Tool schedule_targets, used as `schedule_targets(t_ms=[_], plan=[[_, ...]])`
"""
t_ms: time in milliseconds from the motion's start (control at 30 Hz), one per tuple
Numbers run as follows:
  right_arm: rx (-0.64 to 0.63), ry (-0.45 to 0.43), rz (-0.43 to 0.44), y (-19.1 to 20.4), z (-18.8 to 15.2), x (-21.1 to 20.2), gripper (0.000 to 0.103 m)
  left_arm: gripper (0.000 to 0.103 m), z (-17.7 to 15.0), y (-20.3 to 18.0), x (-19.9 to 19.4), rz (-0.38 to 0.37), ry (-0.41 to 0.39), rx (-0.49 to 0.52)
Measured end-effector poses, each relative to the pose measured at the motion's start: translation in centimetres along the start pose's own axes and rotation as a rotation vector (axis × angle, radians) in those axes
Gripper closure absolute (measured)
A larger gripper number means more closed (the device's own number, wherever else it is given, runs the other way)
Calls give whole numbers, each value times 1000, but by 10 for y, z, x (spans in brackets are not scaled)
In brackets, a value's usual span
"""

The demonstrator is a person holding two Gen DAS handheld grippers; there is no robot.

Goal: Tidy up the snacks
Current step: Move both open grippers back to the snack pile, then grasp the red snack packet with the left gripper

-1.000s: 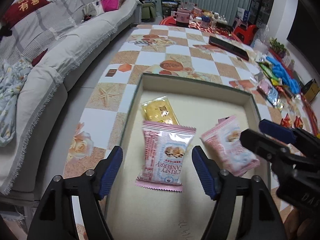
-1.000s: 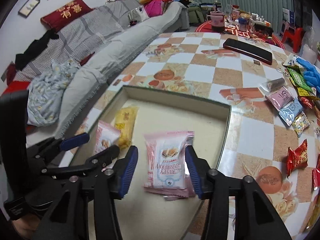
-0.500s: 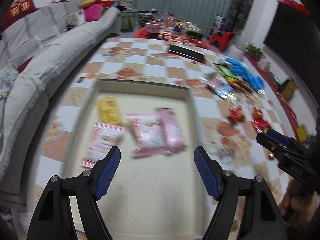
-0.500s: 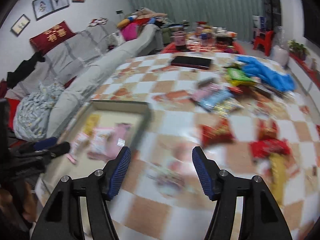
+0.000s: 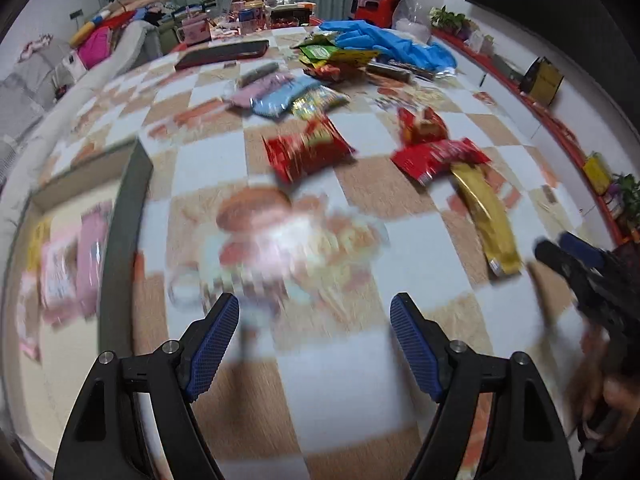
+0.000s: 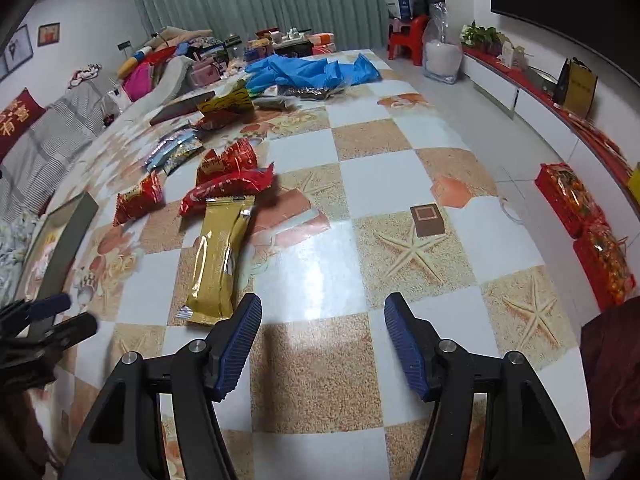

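My two blue-padded grippers, left (image 5: 315,340) and right (image 6: 323,340), now off the shallow cardboard tray (image 5: 124,216), jaws just widened, empty, long gold foil packet (image 6: 219,256) at ten o'clock.

Little can be read. A red cushion (image 6: 14,120) on the sofa left of the table (image 6: 400,152) bears gold Chinese characters, only partly in view at the frame's edge; the lower one looks like 喜. Print on the red packets (image 6: 228,188) and the gold packet (image 6: 218,248) on the table is too small or blurred to make out. The left wrist view is motion-blurred, with no legible text.
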State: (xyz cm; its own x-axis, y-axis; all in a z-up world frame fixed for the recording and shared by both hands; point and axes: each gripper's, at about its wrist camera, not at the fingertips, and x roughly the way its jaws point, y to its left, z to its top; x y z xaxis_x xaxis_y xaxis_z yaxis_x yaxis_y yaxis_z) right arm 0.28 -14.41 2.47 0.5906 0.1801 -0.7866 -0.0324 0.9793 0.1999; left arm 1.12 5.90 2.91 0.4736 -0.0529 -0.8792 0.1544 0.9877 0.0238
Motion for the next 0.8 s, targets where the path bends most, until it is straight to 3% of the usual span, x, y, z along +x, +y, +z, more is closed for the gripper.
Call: schedule_targets(t_ms=[33, 133, 200, 300, 367, 400, 433, 467, 500, 633, 800], plan=[[-9, -9, 15, 1, -1, 0, 22, 22, 11, 1, 2, 18, -6, 9], [-20, -13, 19, 4, -3, 1, 22, 22, 51, 2, 11, 54, -15, 43], [-16, -18, 35, 3, -3, 2, 22, 22, 70, -6, 21, 104, -25, 125], [12, -28, 75, -4, -2, 1, 22, 22, 86, -18, 50, 176, -1, 250], [29, -35, 98, -7, -3, 0, 22, 22, 90, -21, 65, 199, 26, 271], [37, -38, 110, -9, -3, 0, 22, 23, 92, -19, 65, 174, 7, 247], [51, -43, 128, -12, -3, -1, 22, 29, 94, -17, 67, 147, 16, 227], [71, -50, 153, -16, -3, -2, 22, 62, 96, -15, 68, 119, 17, 208], [84, -53, 169, -19, -3, -2, 22, 72, 97, -14, 68, 88, 19, 194], [105, -60, 195, -22, -3, -3, 22, 74, 90, -25, 66, 130, -19, 226], [116, -62, 207, -24, -2, -3, 22, 73, 49, -18, 43, 56, -71, 129]])
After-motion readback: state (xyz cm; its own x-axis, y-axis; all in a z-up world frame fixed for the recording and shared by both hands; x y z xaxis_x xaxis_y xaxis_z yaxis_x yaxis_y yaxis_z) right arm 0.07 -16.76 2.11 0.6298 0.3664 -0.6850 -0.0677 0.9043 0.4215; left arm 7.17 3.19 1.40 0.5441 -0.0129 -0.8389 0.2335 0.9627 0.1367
